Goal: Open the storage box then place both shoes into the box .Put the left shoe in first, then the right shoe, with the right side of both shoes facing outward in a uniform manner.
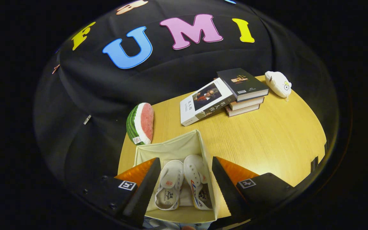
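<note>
Below the gripper: storage box (174, 145), open, on the wooden table (267, 137).
Shoes: left shoe (170, 185) and right shoe (199, 182), side by side inside the box.
Gripper (184, 188): fingers spread apart, grasping nothing.
11 o'clock of box: watermelon plush (140, 123).
1 o'clock: stacked books (243, 92), white plush (278, 83).

The box (184, 142) was cream fabric. Both shoes (184, 185) in it were white, one (199, 187) with red and blue stripes on its side. The table (267, 134) was pale yellow wood grain. A cushion (141, 123) had green striped rind, a white band and red flesh. One book (204, 100) was white, another (242, 83) black. A pouch (278, 83) was white.
</note>
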`<state>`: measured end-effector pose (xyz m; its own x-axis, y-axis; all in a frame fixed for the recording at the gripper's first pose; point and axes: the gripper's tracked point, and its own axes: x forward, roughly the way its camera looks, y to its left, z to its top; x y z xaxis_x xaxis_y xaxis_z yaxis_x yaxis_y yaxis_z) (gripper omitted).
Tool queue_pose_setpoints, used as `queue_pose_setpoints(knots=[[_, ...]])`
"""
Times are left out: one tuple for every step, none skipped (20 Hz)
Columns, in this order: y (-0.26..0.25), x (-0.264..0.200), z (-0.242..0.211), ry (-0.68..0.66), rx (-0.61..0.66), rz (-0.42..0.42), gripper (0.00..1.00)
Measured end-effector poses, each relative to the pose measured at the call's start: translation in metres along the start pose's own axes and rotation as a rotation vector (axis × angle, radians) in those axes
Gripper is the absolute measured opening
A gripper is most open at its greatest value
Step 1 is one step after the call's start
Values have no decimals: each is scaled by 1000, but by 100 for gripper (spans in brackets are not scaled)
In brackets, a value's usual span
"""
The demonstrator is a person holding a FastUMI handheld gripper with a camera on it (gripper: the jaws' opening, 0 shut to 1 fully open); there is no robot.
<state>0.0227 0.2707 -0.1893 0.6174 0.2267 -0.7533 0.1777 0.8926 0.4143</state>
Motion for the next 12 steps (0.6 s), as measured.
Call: queue_pose_setpoints(knots=[[-1, -2, 4, -25, -17, 18, 99], [-6, -5, 8, -55, -36, 30, 99], [-13, -8, 14, -83, -57, 33, 99], [-22, -10, 20, -110, -77, 30, 99], [-32, -14, 27, -137, -92, 26, 99], [-41, -17, 35, -167, -103, 24, 99], [-51, -22, 44, -198, -113, 20, 99], [-62, -26, 52, -228, -127, 17, 99], [-75, -32, 60, -256, -146, 9, 99], [-90, -37, 68, -279, -162, 0, 99], [-102, -39, 74, -298, -174, -9, 99], [-115, -45, 80, -316, -183, -15, 99]])
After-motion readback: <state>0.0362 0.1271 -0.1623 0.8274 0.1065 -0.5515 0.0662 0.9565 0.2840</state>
